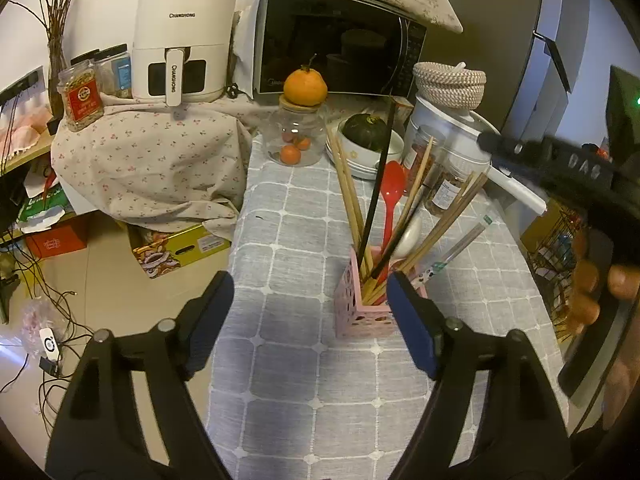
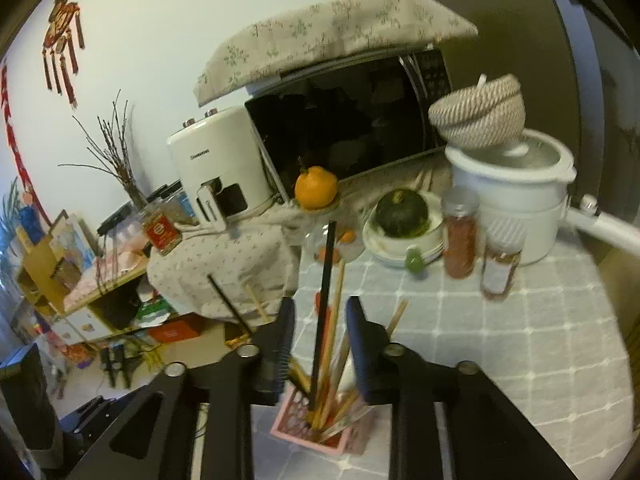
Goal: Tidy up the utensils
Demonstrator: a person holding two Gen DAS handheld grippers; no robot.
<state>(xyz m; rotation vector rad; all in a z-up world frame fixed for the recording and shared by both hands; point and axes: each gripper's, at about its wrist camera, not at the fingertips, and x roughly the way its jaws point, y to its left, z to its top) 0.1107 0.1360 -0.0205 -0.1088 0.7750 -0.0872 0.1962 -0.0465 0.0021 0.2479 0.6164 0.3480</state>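
Left claw (image 1: 310, 320) spread wide, nothing between the pads, hovering over the grey checked counter (image 1: 280, 380) just near-left of the pink perforated utensil holder (image 1: 362, 316); its right pad overlaps the holder's near-right corner in view, contact unclear. Holder stands upright near mid-counter, packed with wooden chopsticks (image 1: 348, 196), a black chopstick (image 1: 380, 184), a red spoon (image 1: 391, 200) and a white spoon (image 1: 408, 238), all leaning outward. A wrapped utensil (image 1: 460, 246) lies on the counter just right of the holder. Right claw (image 2: 320, 334) sits directly above the holder (image 2: 320, 432), fingers parted either side of the utensil tops, black chopstick (image 2: 325, 292) upright in the gap, not clamped. Far side: glass jar (image 1: 296, 136) with a mandarin (image 1: 305, 86) on its lid, green squash (image 1: 366, 130) in a white bowl, microwave (image 1: 340, 40).
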